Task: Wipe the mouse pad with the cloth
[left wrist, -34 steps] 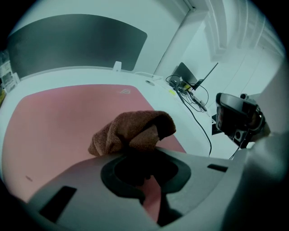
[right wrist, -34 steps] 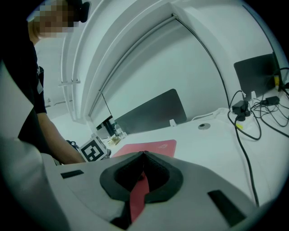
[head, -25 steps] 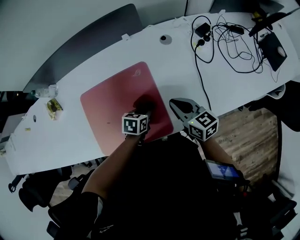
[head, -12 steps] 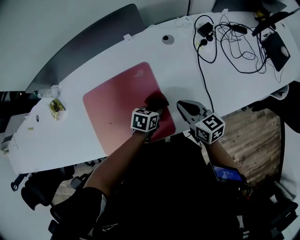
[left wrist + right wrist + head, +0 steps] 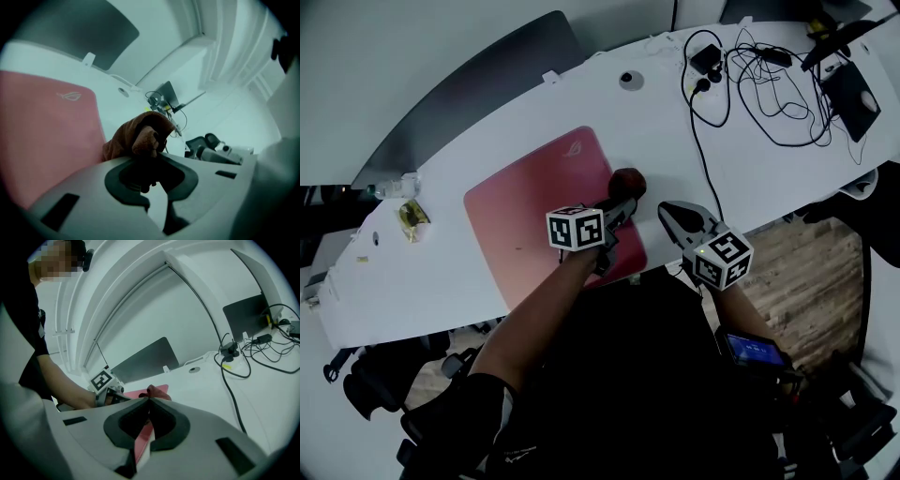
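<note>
The red mouse pad [image 5: 539,211] lies on the white table [image 5: 769,178]. My left gripper [image 5: 619,210] reaches over the pad's right part and is shut on the bunched brown cloth [image 5: 627,181], which hangs at the pad's right edge. In the left gripper view the cloth [image 5: 140,133] fills the jaws of the left gripper [image 5: 145,157], with the pad [image 5: 47,136] to its left. My right gripper [image 5: 677,216] sits near the table's front edge, right of the pad, shut with nothing in it. The right gripper view shows the right gripper [image 5: 149,400], cloth [image 5: 157,391] and pad [image 5: 143,439].
Tangled black cables [image 5: 750,75] and a black device [image 5: 851,94] lie at the table's far right. A round grommet [image 5: 631,80] sits beyond the pad, a dark grey panel [image 5: 478,84] behind the table. A small wrapper [image 5: 412,217] lies at the left.
The left gripper has carried the cloth from the pad's lower right part up and rightward to the pad's right edge. The right gripper has barely moved.
</note>
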